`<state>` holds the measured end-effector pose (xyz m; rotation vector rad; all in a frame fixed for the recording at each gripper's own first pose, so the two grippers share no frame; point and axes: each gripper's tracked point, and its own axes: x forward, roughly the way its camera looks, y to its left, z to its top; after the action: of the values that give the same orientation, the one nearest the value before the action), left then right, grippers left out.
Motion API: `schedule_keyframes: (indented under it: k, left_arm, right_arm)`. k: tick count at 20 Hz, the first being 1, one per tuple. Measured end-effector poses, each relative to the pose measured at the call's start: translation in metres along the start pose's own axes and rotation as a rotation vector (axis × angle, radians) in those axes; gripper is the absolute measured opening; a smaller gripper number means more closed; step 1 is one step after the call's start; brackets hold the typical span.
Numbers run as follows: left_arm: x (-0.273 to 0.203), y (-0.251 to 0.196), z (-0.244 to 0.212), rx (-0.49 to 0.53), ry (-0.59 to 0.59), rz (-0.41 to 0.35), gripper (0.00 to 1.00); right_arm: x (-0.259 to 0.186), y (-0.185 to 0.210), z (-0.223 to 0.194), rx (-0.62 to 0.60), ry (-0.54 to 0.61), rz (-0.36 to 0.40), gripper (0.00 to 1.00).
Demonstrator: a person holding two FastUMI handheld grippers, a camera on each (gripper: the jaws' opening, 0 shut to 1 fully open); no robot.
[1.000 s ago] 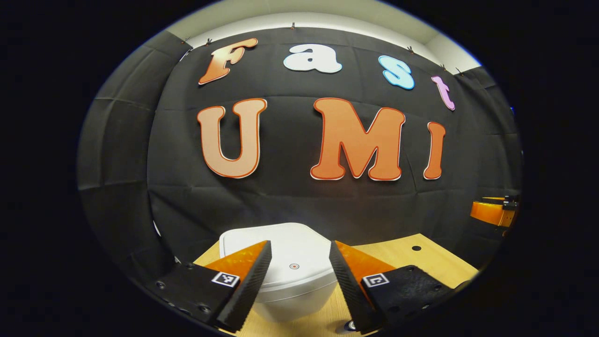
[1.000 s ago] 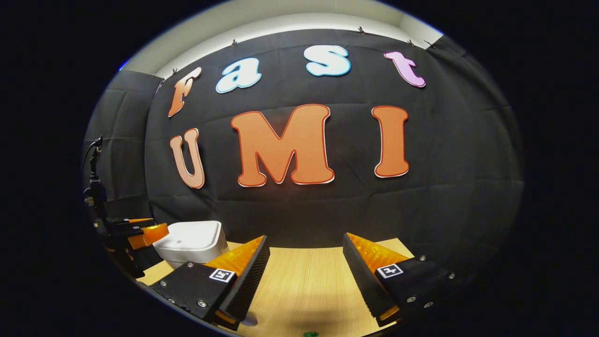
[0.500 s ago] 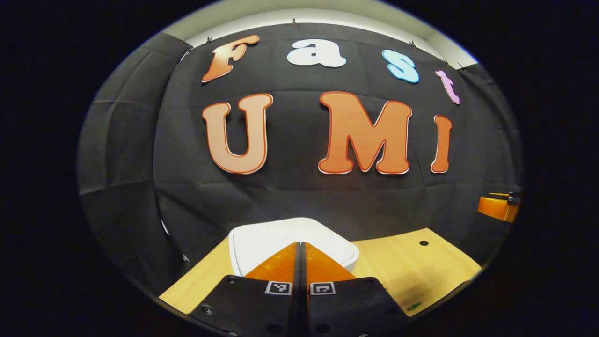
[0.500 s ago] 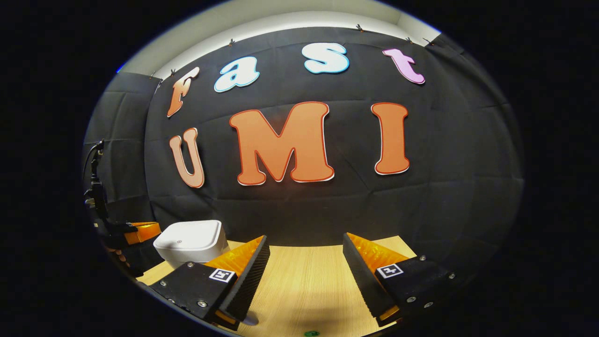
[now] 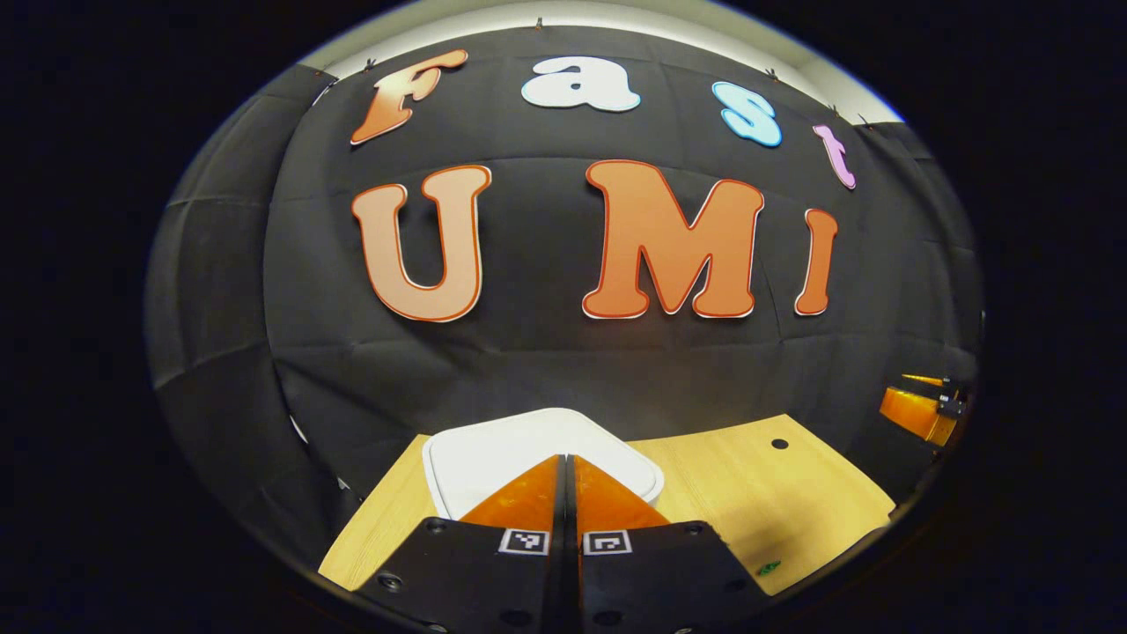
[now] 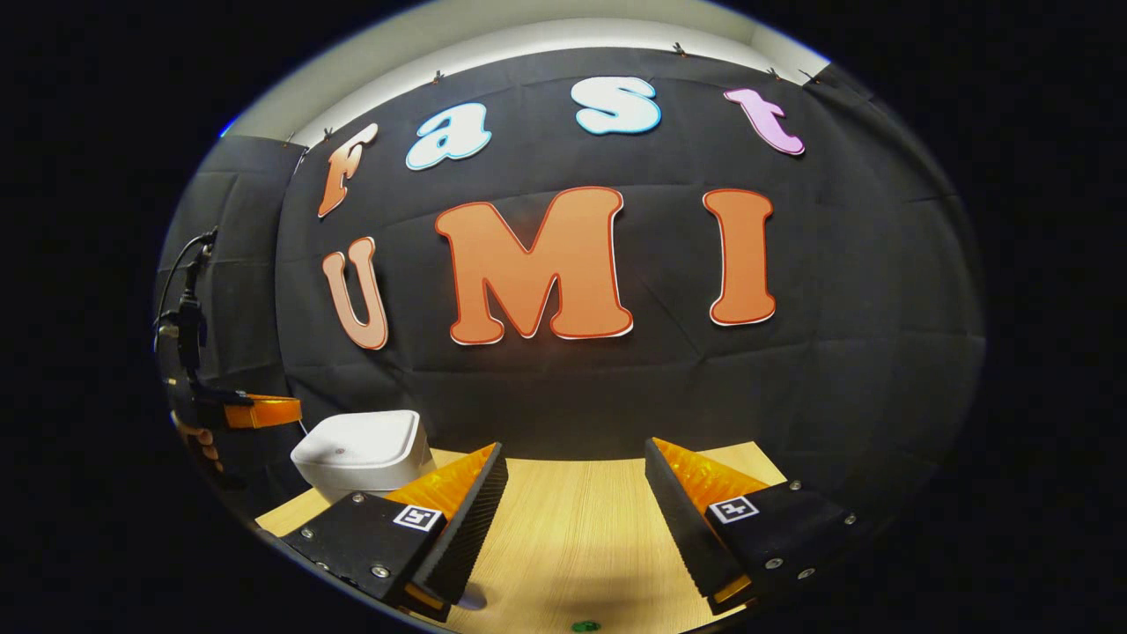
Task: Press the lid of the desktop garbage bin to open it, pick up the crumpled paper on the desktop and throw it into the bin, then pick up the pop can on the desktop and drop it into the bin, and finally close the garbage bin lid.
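- The left hand-held gripper has its two fingers pressed together with nothing between them. It points at the white bin.
- In the right gripper view, this gripper hangs just above the bin, to one side of it. I cannot tell if they touch.
- The bin's lid is down.
- The bin stands on the wooden tabletop, near the black wall.
- The right hand-held gripper has its fingers spread wide over the bare tabletop, holding nothing.
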<state>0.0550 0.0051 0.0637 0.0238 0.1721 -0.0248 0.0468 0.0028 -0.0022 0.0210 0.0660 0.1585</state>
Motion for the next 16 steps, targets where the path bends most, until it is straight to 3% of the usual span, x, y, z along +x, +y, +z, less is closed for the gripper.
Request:
schedule_keyframes:
  k: [7,16]
  left_arm:
    - [0.025,0.003,0.017,0.101,0.095,-0.054,0.00]
    - [0.054,0.004,-0.040,-0.038,0.287,-0.107,0.00]
  right_arm:
    - [0.000,-0.006,-0.001,-0.001,0.005,-0.013,0.94]
    - [0.003,-0.011,-0.002,0.014,0.016,-0.034,0.94]
